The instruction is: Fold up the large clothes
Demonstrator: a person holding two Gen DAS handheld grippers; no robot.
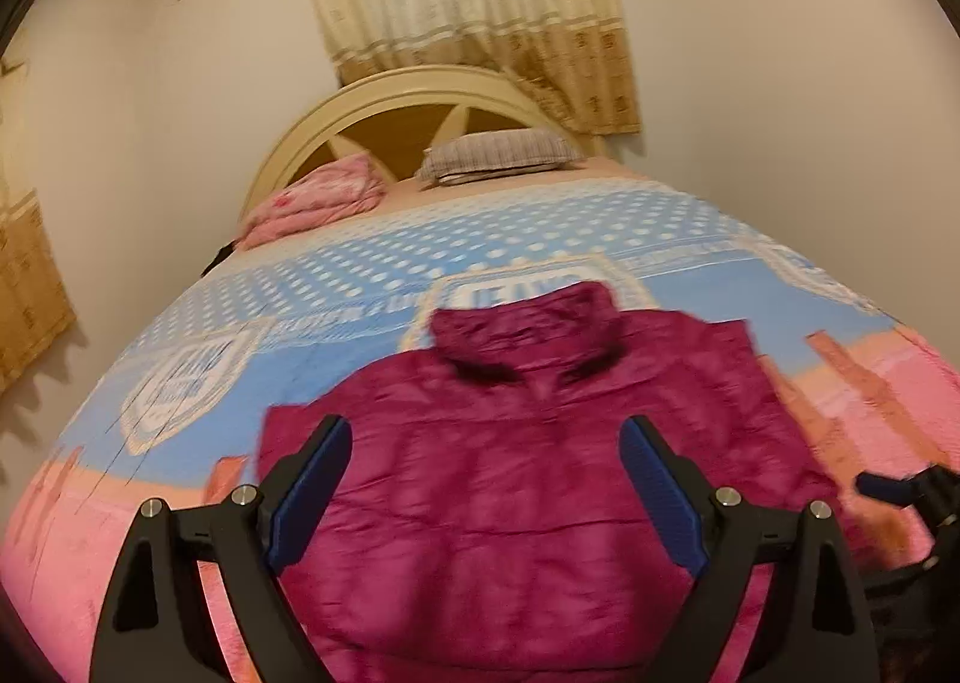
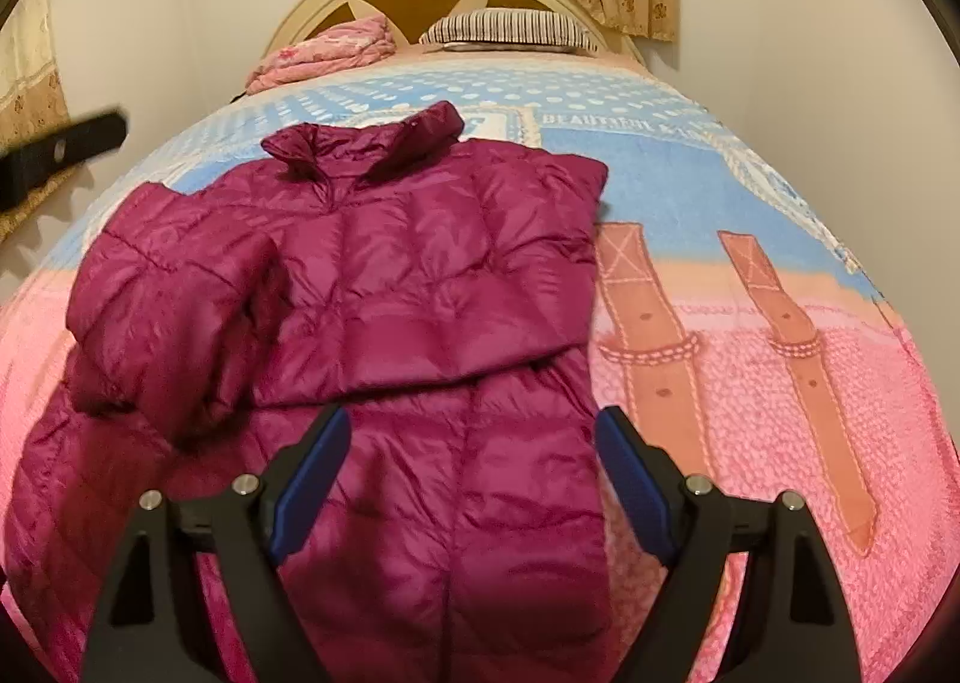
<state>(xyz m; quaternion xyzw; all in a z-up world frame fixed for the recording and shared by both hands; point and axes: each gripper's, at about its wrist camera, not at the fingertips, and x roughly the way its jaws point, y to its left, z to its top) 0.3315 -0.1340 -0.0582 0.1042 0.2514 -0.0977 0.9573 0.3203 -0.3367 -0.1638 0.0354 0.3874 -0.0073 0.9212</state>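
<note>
Two grippers hung wide open over a magenta puffer jacket (image 2: 384, 275) spread on the bed.

The left gripper (image 1: 486, 479) had its blue-padded fingers (image 1: 312, 491) spread far apart with nothing between them, the jacket lying beneath and beyond, its collar toward the headboard (image 1: 384, 107). The right gripper (image 2: 474, 473) likewise stood with fingers wide and clear of the fabric, above the jacket's lower right edge. In the right wrist view, the jacket lay with its quilted back up, one sleeve folded across on the left and the right side folded in to a straight edge. It rested on a blanket (image 2: 750, 323) printed in blue and pink. A striped pillow (image 2: 510, 29) and a pink bundle (image 2: 330, 50) lay by the headboard, with curtains (image 1: 468, 11) behind.
</note>
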